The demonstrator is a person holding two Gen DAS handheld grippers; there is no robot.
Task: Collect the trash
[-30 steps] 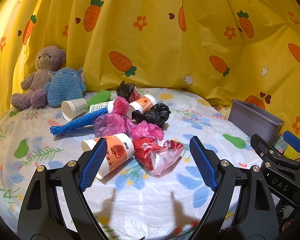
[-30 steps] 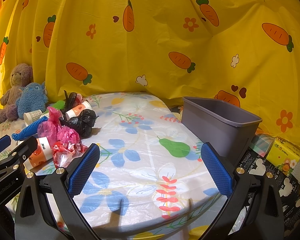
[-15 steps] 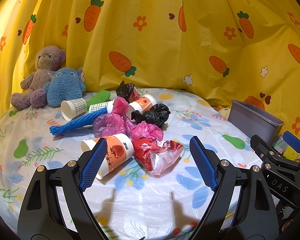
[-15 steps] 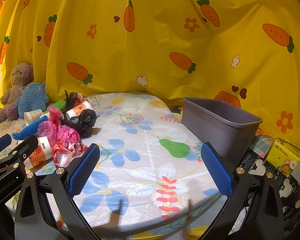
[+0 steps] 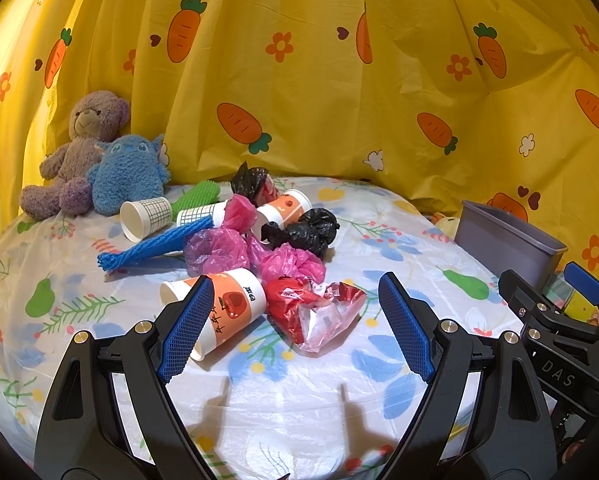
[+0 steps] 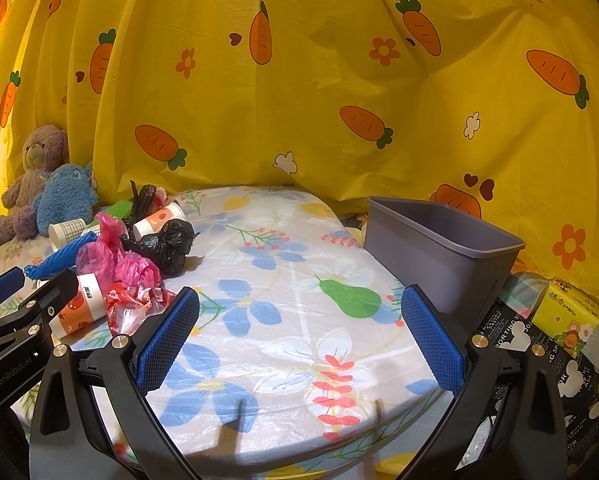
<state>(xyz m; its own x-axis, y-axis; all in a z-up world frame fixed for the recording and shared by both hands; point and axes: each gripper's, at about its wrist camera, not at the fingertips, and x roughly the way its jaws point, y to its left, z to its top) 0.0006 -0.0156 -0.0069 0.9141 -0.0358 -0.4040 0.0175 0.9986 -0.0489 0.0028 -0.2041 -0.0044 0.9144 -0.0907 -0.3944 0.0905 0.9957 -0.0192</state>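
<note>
We see a glossy plastic sheet [image 5: 299,408] over the floral worktop; the cups [image 5: 235,304] look like matt paper; the red bag [image 5: 311,312] is shiny, crinkled film, as are the pink bags [image 5: 219,246] and black bags [image 5: 303,232]; the blue net [image 5: 151,246] is foam mesh; the bin [image 6: 439,248] is smooth matt plastic; the teddy [image 5: 79,152] is fuzzy plush; the curtain [image 5: 339,80] is creased cloth; our fingers [image 5: 185,326] carry rough blue pads.

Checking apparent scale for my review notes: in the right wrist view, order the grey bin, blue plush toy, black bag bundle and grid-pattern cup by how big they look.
1. grey bin, clearly largest, though also nearest the camera.
2. blue plush toy.
3. black bag bundle, close to the plush toy, so that order is unsure.
4. grid-pattern cup, smallest.
</note>
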